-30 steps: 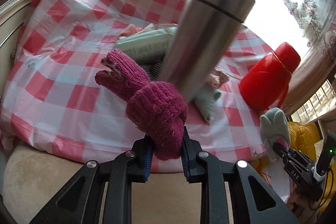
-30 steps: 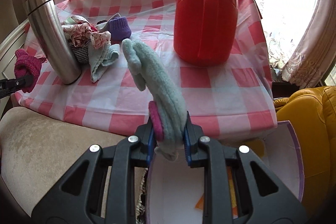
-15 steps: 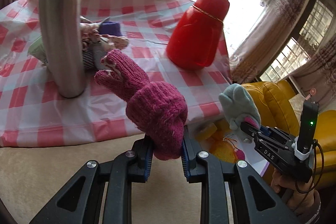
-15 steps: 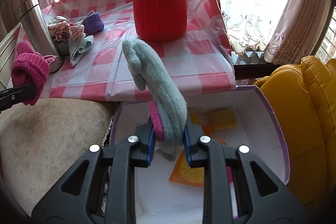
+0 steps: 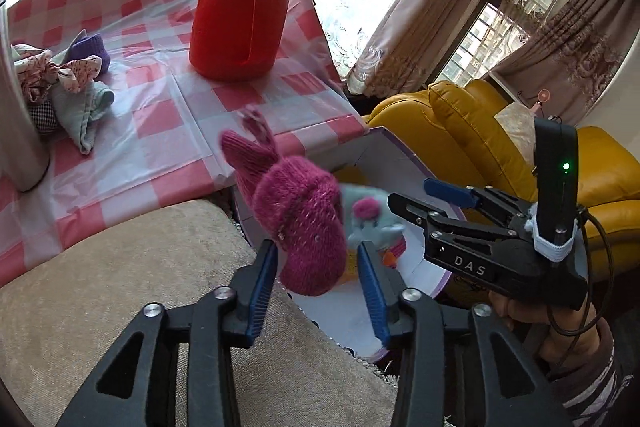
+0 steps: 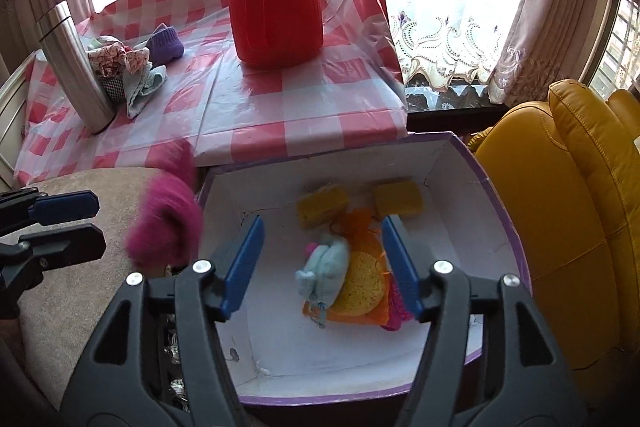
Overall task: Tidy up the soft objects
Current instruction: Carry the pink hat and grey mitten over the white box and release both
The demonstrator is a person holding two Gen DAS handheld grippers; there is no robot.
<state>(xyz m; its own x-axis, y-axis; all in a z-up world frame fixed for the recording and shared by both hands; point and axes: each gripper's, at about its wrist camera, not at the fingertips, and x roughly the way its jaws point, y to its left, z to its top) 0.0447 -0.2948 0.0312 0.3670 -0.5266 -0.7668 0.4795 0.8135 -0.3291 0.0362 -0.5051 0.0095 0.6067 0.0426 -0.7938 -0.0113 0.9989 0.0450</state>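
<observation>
A magenta knit glove (image 5: 300, 227) is in mid-air, blurred, between the spread fingers of my left gripper (image 5: 318, 267), which is open at the left rim of the white box with purple edge (image 6: 456, 163). It also shows blurred in the right wrist view (image 6: 164, 223). My right gripper (image 6: 320, 267) is open above the box. The pale blue glove (image 6: 326, 269) lies inside the box on yellow sponges (image 6: 362, 289) and an orange bag. More soft items (image 6: 128, 75) lie in a pile on the checked table.
A red jug (image 6: 276, 3) and a steel flask (image 6: 76, 63) stand on the red-checked tablecloth (image 6: 304, 107). A beige cushion (image 5: 120, 287) lies in front of the table. A yellow armchair (image 6: 568, 211) stands right of the box.
Both grippers moved from the table to the box and opened. The pale blue glove dropped into the box. The magenta glove has come loose from the left gripper.
</observation>
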